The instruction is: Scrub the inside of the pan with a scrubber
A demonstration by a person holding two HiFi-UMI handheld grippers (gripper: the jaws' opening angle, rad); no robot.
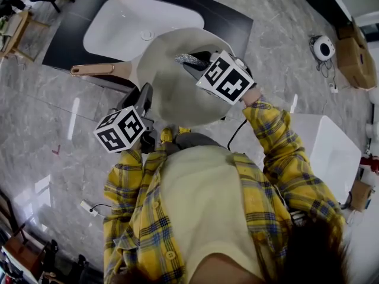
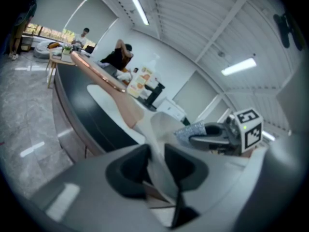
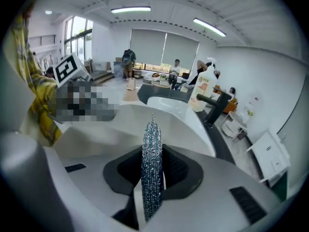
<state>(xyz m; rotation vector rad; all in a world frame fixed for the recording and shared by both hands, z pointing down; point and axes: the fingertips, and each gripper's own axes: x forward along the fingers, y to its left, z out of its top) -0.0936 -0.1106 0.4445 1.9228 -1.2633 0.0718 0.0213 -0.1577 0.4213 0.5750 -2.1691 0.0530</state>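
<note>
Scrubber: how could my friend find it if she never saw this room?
Find the white sink in the black counter; a big grey pan is tilted just in front of it. Over the pan, the right gripper pinches the scrubber. It is the only thing that glitters, a thin silvery-blue pad amid plain grey and white.

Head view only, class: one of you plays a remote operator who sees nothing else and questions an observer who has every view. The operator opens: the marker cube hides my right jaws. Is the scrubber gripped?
Observer: Yes. The right gripper is shut on the scrubber, which stands edge-on between its pads.
Operator: And the left one, under its cube?
Observer: The left gripper pinches the rim of the pan between its pads.
Operator: Anyone nearby?
Observer: Yes, people by the far windows.
</note>
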